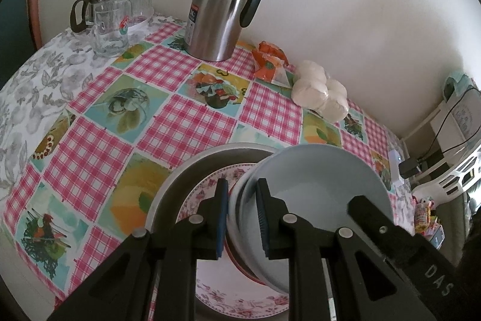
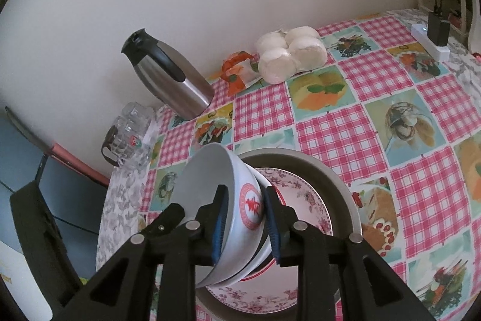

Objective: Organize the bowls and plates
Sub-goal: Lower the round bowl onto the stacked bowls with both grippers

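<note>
— What have you got on the left side?

— My left claw (image 1: pixel 242 215) is closed on the rim of the white bowl (image 1: pixel 315 200): one blue pad (image 1: pixel 222 218) sits outside the wall, the other inside. The bowl is tilted, lifted above the floral plate (image 1: pixel 210 188), which lies flat in the grey metal basin (image 1: pixel 168 188) on the table (image 1: pixel 180 122).

— And the right?

— The right claw (image 2: pixel 244 226) grips the same stack from the other side. One pad is inside the white bowl (image 2: pixel 207 179), the other presses the outer wall near the red emblem (image 2: pixel 251 211) — so the wall runs straight between the fingertips. A second bowl seems nested beneath it, red-rimmed; I can't tell exactly how many are stacked.

— Where is it relative to the basin?

— Over the left edge of the basin (image 2: pixel 336 185) in the right view, tipped steeply, opening facing away to the left. The floral plate (image 2: pixel 303 200) shows just beyond and beneath.

— Anything else nearby?

— A steel thermos jug (image 1: pixel 224 8) against the wall, glass mugs (image 1: pixel 114 20) in the corner, and a bag of white buns (image 1: pixel 321 92) well apart from the bowls.
</note>
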`<control>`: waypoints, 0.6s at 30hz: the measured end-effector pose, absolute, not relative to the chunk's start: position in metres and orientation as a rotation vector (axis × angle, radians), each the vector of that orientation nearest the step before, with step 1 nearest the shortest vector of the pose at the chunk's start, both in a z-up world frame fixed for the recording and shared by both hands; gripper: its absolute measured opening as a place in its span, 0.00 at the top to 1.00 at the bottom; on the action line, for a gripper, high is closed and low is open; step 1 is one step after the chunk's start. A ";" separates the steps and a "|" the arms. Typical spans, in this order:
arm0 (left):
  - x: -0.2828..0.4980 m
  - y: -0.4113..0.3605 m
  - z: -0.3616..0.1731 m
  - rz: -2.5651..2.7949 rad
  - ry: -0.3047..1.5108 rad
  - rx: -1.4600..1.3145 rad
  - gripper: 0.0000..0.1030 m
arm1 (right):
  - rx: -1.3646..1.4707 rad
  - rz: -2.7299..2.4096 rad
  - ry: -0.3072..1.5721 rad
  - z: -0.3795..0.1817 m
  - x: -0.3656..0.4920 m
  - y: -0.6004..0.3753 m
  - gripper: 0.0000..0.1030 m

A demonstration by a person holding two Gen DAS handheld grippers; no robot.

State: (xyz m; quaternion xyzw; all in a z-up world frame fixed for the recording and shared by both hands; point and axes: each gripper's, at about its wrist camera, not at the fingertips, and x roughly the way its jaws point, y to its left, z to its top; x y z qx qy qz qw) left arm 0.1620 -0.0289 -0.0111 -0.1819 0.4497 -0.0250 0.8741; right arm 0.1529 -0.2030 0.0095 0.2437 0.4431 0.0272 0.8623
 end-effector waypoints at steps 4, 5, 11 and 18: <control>0.162 -0.028 -0.011 -0.049 0.939 -0.378 0.81 | 0.511 0.023 0.884 0.016 0.149 -0.209 0.72; 0.162 -0.028 -0.011 -0.051 0.939 -0.379 0.81 | 0.521 0.029 0.882 0.016 0.149 -0.211 0.72; 0.162 -0.028 -0.010 -0.056 0.938 -0.387 0.81 | 0.536 0.031 0.894 0.013 0.151 -0.216 0.71; 0.160 -0.026 -0.005 -0.057 0.916 -0.401 0.81 | 0.565 0.033 0.904 0.008 0.150 -0.219 0.74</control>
